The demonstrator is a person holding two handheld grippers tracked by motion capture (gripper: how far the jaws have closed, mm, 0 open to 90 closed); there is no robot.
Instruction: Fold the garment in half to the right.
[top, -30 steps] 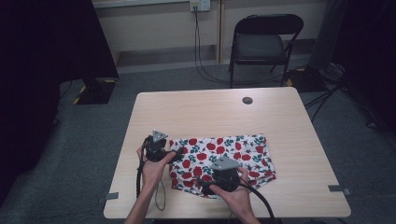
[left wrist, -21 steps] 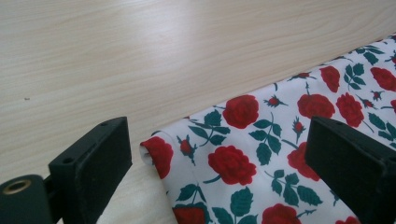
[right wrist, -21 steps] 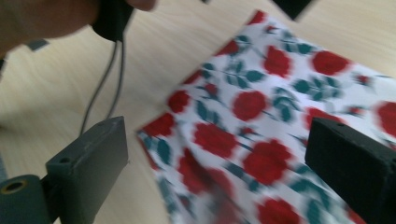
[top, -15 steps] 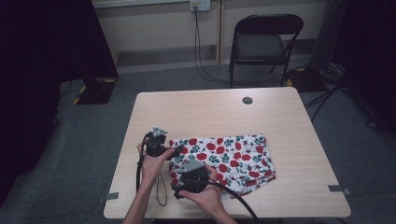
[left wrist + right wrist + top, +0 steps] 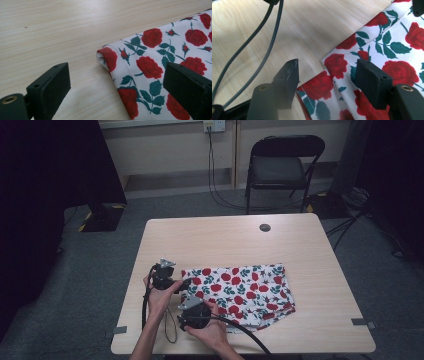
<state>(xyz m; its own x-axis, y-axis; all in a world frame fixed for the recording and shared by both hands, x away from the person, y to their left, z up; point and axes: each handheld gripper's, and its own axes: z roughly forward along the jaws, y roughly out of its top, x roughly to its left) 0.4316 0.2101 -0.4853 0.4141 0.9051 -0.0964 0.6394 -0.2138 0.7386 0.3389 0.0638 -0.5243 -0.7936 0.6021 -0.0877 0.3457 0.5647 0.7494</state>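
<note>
Pale wooden table [image 5: 220, 240] carries a folded rose-print cloth [image 5: 240, 290], whose left edge lies at both grippers. Left gripper [image 5: 116, 87] stands wide open, one jaw over bare wood, the other above the cloth's corner, gripping nothing. Right gripper [image 5: 327, 80] has just been closing, its half-open jaws straddling the cloth's near corner, cable [image 5: 254, 42] beyond.

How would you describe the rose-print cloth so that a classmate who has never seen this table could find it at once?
Start at the light wooden table in front of the black folding chair. On its near half, just ahead of the person's two grippers, lies the folded cloth. It is white with red roses and green leaves, the table's one patterned thing.
</note>
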